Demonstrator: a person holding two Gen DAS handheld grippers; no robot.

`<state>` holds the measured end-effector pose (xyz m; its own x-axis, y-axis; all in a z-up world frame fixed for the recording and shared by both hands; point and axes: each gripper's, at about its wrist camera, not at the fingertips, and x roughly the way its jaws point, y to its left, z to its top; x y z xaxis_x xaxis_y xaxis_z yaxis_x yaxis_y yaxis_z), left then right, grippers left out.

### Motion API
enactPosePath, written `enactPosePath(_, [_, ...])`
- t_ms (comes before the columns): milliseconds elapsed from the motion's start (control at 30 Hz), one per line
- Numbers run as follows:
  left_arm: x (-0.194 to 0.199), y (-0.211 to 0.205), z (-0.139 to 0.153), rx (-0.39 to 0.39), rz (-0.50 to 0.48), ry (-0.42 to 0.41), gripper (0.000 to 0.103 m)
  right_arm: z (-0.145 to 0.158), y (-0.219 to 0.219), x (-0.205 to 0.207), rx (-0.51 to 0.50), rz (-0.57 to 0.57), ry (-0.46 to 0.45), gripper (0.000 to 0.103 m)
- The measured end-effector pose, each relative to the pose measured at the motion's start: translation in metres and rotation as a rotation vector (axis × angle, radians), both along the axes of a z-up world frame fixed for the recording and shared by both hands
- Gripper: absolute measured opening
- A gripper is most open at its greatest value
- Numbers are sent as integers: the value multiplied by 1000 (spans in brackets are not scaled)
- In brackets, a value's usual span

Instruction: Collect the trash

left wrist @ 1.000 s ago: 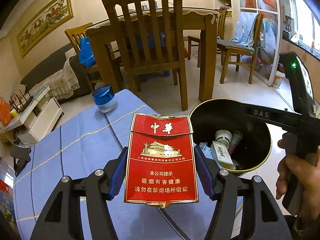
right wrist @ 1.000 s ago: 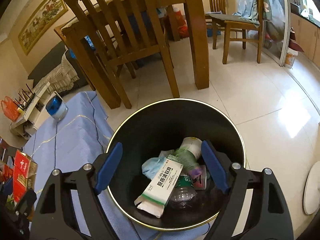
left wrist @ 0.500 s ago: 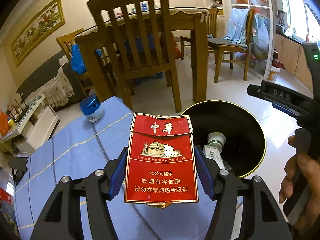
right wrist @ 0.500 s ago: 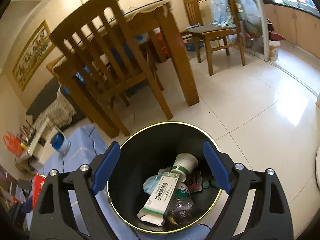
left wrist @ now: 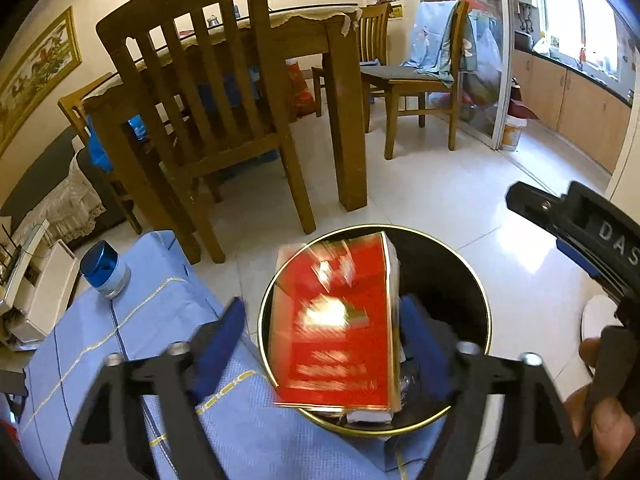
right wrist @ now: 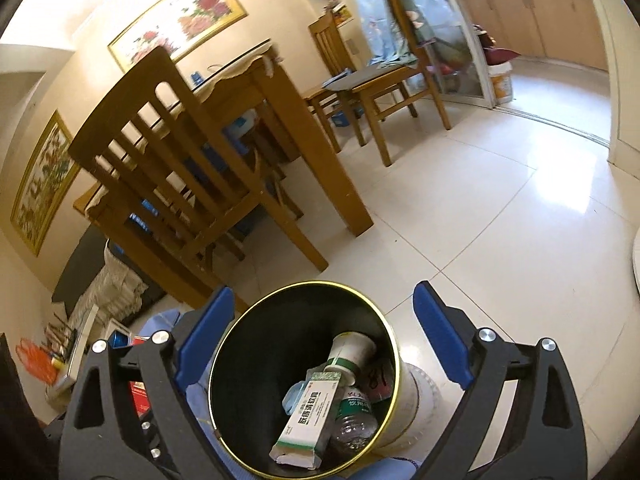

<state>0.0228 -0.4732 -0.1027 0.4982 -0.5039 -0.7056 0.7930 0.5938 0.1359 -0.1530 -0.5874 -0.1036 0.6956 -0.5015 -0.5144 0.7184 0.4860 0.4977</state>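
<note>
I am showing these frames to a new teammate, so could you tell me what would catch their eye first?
First, the blurred red cigarette pack, loose between the left gripper's just-opened jaws over the black, gold-rimmed trash bin. In the right wrist view, the open right gripper frames that bin, with a green-and-white box and plastic bottle inside.

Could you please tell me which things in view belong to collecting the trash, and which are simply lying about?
Part of the job:
- red cigarette pack, blurred, loose between the left gripper's just-opened jaws, over the bin
- black bin
- green-and-white box, plastic bottle and paper cup inside it

Just lying about:
- blue-lidded jar on the blue cloth
- wooden chair
</note>
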Motion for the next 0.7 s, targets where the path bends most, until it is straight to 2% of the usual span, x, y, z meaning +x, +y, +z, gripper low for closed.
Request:
enactPosePath(267, [10, 15, -3, -3, 28, 20, 80, -3, 0, -1, 12, -5, 10, 91])
enactPosePath(700, [18, 94, 12, -67, 123, 1, 80, 7, 32, 37, -68, 56, 87, 92])
